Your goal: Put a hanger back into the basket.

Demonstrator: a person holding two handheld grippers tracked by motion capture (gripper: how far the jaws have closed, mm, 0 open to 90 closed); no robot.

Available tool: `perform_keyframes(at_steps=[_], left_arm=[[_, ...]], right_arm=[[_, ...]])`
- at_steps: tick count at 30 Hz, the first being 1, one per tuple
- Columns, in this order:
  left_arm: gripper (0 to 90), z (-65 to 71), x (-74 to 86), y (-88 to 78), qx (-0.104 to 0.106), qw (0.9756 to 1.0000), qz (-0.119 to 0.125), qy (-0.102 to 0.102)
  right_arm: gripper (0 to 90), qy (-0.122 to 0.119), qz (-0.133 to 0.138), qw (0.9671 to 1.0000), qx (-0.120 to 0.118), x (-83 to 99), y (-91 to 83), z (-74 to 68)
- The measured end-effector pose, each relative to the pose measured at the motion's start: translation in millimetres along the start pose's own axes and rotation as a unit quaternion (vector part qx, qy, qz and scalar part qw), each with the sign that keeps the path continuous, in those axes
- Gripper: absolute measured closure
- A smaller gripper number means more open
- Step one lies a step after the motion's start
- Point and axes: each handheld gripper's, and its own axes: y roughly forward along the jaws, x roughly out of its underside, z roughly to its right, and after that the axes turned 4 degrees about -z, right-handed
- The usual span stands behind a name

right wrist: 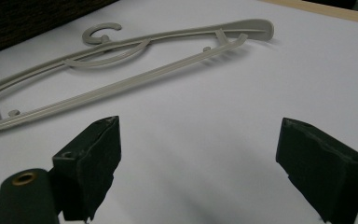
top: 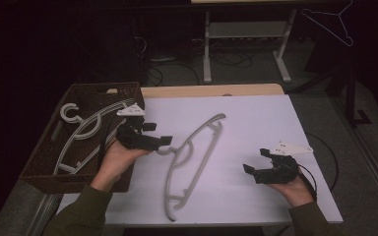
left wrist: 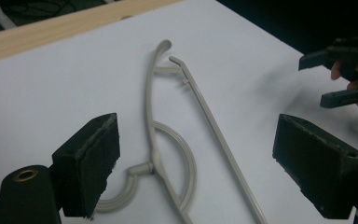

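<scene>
Left tool (top: 161,143) gapes empty beside the table hanger (top: 193,157); the basket (top: 44,174) holds more hangers (top: 81,132)

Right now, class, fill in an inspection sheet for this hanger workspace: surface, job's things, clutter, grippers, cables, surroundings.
Surface: white table top, wooden strip along its far edge, bare apart from one hanger.
Job's things: grey plastic hanger lying flat mid-table, hook toward the left gripper; dark woven basket at the table's left edge holding more hangers.
Clutter: nothing seen.
Grippers: left gripper open, jaws right by the hook, not gripping it; right gripper open over bare table, holding nothing.
Cables: black cable loops off the right gripper past the table's right edge; more cables on the floor beyond.
Surroundings: dim room, white desk legs behind, wire hanger hanging top right.
</scene>
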Motion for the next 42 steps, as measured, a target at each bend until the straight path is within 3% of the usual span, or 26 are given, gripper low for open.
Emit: perform_keyframes(at_steps=[8,15,18,23,33,36,42], left_arm=[[15.6,10.0,22.2,24.1,0.009,0.9997,-0.021,-0.004],[15.4,11.3,48.3,34.6,0.02,0.9998,-0.005,-0.003],[14.7,10.9,57.5,37.6,0.018,0.9998,-0.003,-0.001],[11.4,11.3,69.9,40.8,0.009,0.9998,-0.019,0.001],[7.9,11.4,84.5,42.2,0.002,0.9997,-0.024,0.004],[7.9,12.4,85.9,44.0,0.002,0.9996,-0.028,0.008],[7.9,10.2,86.4,43.7,0.002,0.9996,-0.03,0.004]], right_arm=[[14.0,0.002,-0.001,1.0,0.0,-0.9,0.8,-0.7],[19.6,0.003,-0.005,1.0,-0.005,-10.6,13.7,-0.4],[25.8,0.006,-0.007,1.0,-0.003,-20.2,21.8,0.4],[44.9,0.011,-0.018,0.9998,0.003,-37.5,38.6,2.0],[82.4,0.006,-0.021,0.9997,0.014,-69.5,84.8,7.2],[89.2,0.009,-0.03,0.9993,0.022,-74.8,100.7,10.4],[89.9,0.018,-0.027,0.9989,0.035,-84.6,128.1,21.4]])
